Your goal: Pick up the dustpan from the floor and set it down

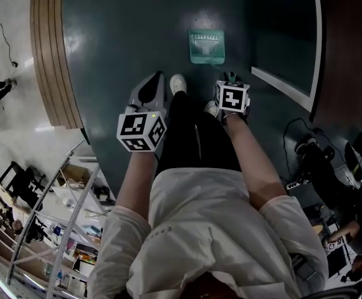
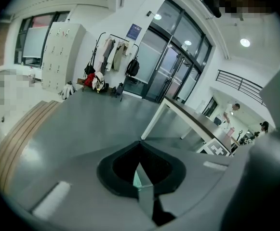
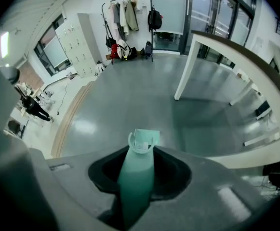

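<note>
A green dustpan [image 1: 206, 46] lies flat against the dark grey floor ahead of my feet in the head view. In the right gripper view its long teal handle [image 3: 136, 177] runs up from the pan [image 3: 145, 139] into the jaws. My right gripper [image 1: 231, 78] [image 3: 136, 196] points steeply down and is shut on that handle. My left gripper [image 1: 157, 80] [image 2: 143, 186] hangs to the left of my legs, its jaws together with nothing held. In the head view the handle is hidden.
A white-legged table with a dark top [image 1: 288, 85] [image 3: 212, 44] stands to the right. A wooden floor strip [image 1: 50, 48] runs along the left. Cables and gear [image 1: 318, 154] lie at the right, shelving [image 1: 56, 217] at the lower left. Coat rack [image 2: 112, 52] and lockers [image 2: 58, 57] line the far wall.
</note>
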Motion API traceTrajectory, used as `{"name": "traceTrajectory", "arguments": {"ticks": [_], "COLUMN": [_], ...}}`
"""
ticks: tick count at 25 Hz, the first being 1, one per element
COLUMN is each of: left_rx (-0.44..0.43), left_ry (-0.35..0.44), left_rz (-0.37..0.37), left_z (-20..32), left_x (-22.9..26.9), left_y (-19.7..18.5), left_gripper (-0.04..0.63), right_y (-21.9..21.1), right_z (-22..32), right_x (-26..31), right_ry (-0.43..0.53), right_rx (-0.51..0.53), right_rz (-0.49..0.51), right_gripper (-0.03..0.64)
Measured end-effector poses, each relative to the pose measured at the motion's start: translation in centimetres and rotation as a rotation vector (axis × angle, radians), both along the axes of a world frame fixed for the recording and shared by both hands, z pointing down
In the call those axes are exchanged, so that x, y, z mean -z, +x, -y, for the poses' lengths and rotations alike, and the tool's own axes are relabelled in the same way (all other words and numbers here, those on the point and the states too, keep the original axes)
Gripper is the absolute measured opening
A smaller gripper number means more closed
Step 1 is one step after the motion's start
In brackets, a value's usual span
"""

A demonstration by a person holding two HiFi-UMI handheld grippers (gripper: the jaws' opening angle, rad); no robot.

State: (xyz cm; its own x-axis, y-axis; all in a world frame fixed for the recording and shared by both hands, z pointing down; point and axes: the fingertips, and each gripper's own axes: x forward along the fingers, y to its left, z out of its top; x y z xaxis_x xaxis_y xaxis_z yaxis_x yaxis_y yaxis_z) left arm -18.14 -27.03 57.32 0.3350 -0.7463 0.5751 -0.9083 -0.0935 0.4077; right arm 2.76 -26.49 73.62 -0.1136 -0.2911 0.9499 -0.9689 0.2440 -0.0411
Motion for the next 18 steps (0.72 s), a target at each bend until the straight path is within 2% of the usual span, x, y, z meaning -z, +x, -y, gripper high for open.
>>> {"name": "traceTrajectory", "arguments": {"ticks": [3,7,11,14,18], "left_rx": [-0.015,-0.009,0.006,0.0,-0.003], "left_ry": [-0.005,-0.017,-0.014,-0.006,0.024], "left_rz": [-0.005,0.004,0.004,0.0,-0.008], "left_z": [0.3,-0.2,-0.7,-1.0,-1.4], "left_x": [0.1,0.0,0.1,0.5,2.2], "left_y": [0.2,-0.2,-0.3,0.5,1.3], "left_gripper": [0.015,0.015,0.015,0.015,0.015], "right_y": [-0.2,-1.2,-2.4,-3.2,-3.2], "right_z": [0.0,0.0,0.1,-0.1,0.0], "right_x": [-0.3,0.0,0.4,1.8,5.8], "right_ry": [-0.009,0.002,0.016,0.027,0.095], "right_rx": [-0.035,-0.02,0.007,0.043,0.039], "right_rz": [0.045,0.082,0.128,0.167,0.213], "right_gripper": [0.126,0.275,0.347,0.384,0.387]}}
